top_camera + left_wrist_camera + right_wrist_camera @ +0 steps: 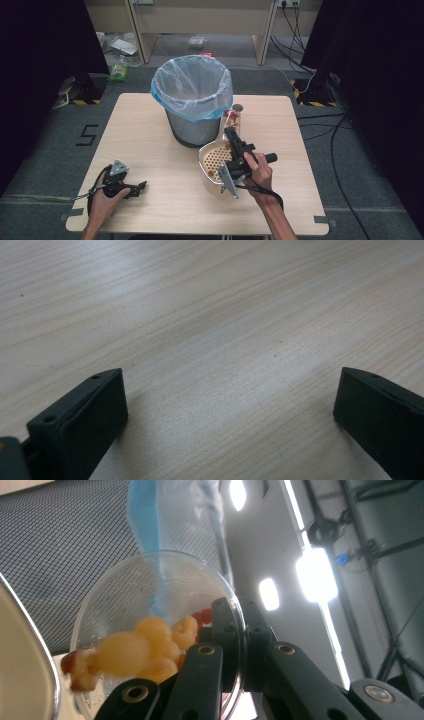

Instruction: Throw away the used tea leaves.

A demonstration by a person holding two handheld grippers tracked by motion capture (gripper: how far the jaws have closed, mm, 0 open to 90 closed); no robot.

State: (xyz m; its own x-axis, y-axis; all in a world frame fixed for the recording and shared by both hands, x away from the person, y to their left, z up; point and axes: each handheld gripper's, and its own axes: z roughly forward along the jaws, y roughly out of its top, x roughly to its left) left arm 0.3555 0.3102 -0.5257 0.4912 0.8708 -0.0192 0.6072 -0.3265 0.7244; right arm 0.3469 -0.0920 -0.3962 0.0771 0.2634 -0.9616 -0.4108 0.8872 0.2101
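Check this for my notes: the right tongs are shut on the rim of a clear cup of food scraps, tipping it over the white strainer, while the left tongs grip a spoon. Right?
Not quite. The left tongs grip nothing: the left gripper view shows them open over the bare table. The rest stands: the right tongs are shut on the clear cup rim above the white strainer.
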